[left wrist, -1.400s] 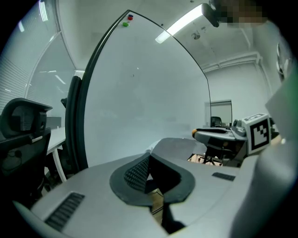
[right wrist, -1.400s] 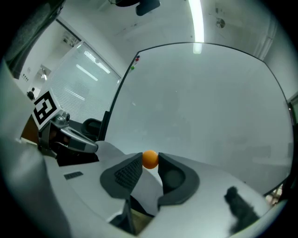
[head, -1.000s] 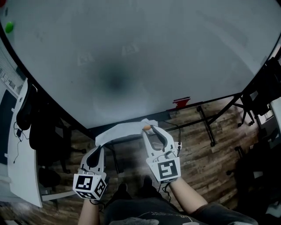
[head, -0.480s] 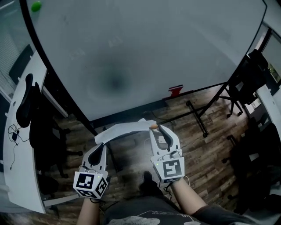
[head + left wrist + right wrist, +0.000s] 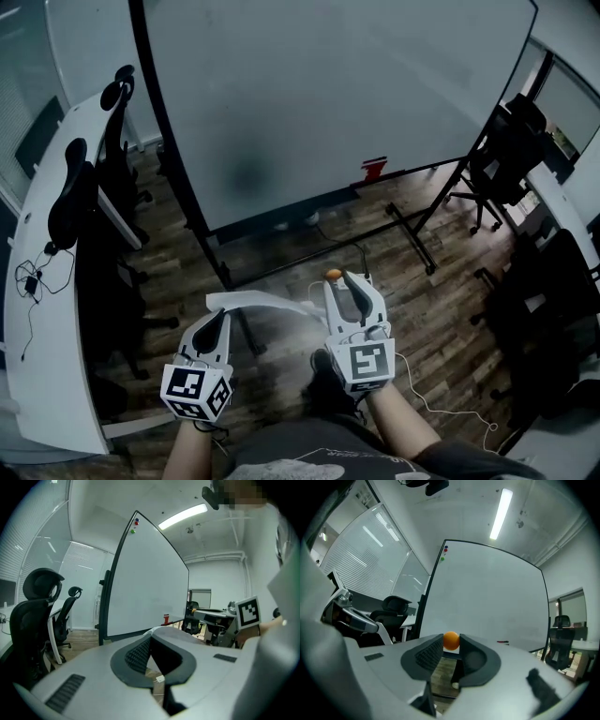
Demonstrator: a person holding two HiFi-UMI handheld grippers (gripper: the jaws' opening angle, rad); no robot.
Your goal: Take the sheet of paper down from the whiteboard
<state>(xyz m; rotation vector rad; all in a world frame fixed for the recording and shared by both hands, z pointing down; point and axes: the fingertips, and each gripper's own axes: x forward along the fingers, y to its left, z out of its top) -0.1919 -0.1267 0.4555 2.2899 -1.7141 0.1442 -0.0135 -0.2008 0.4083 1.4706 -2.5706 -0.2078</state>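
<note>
The white sheet of paper [image 5: 265, 303] is off the whiteboard [image 5: 328, 94] and hangs curved between my two grippers. My left gripper [image 5: 219, 317] is shut on the sheet's left end; in the left gripper view the paper's edge [image 5: 153, 629] pokes out past the closed tips of that gripper [image 5: 151, 637]. My right gripper [image 5: 339, 278] is shut on a small orange round magnet [image 5: 332, 274] at the sheet's right end. In the right gripper view the magnet [image 5: 451, 640] sits pinched between the tips of the right gripper [image 5: 451, 643], with the whiteboard [image 5: 487, 597] standing some way ahead.
A red item [image 5: 374, 169] rests on the board's tray. Small magnets [image 5: 136, 523] cling to the board's top corner. Black office chairs [image 5: 73, 192] and a white desk [image 5: 37, 328] stand at the left, more chairs [image 5: 506, 141] at the right. The board's wheeled legs [image 5: 412, 234] reach across the wood floor.
The whiteboard has receded and now stands well away; both grippers have drawn back from it together, carrying the paper and the orange magnet. The jaws kept their grips.
</note>
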